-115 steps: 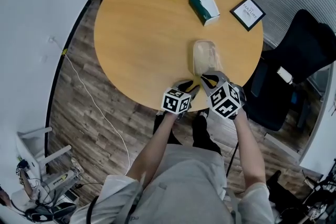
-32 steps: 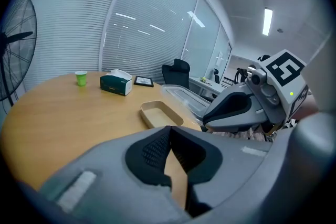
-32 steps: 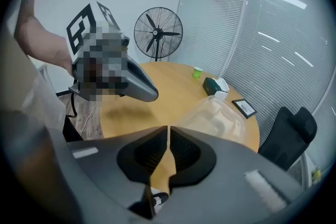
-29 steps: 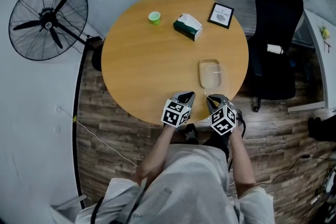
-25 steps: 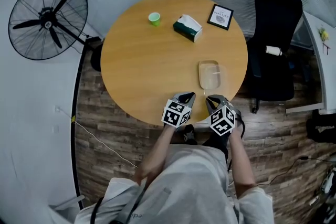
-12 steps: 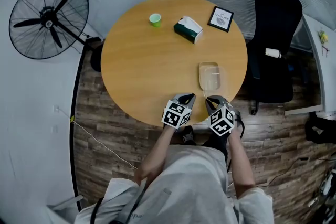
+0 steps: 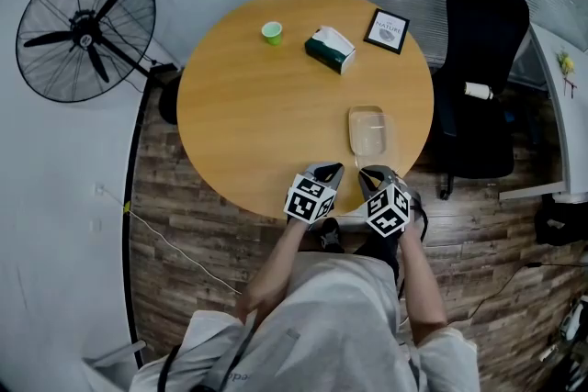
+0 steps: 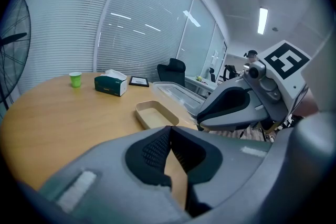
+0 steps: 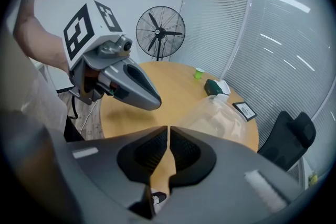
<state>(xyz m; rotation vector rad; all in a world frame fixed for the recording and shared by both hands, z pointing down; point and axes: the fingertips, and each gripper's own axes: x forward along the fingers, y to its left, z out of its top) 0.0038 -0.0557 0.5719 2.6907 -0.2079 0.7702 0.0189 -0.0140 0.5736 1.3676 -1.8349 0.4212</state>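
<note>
"Where were your claws?"

"My left claw (image 7: 331, 168) and right claw (image 7: 370, 170) hung at the near edge of the counter (image 7: 257, 106), both pinched together on nothing."

"And the tray (image 7: 370, 131)?"

"Just beyond my right claw. Only the left claw's view showed its tan inside."

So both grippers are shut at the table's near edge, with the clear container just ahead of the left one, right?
Not quite. The head view shows the clear container just ahead of the right gripper, not the left gripper. Both are shut at the table's near edge.
</note>
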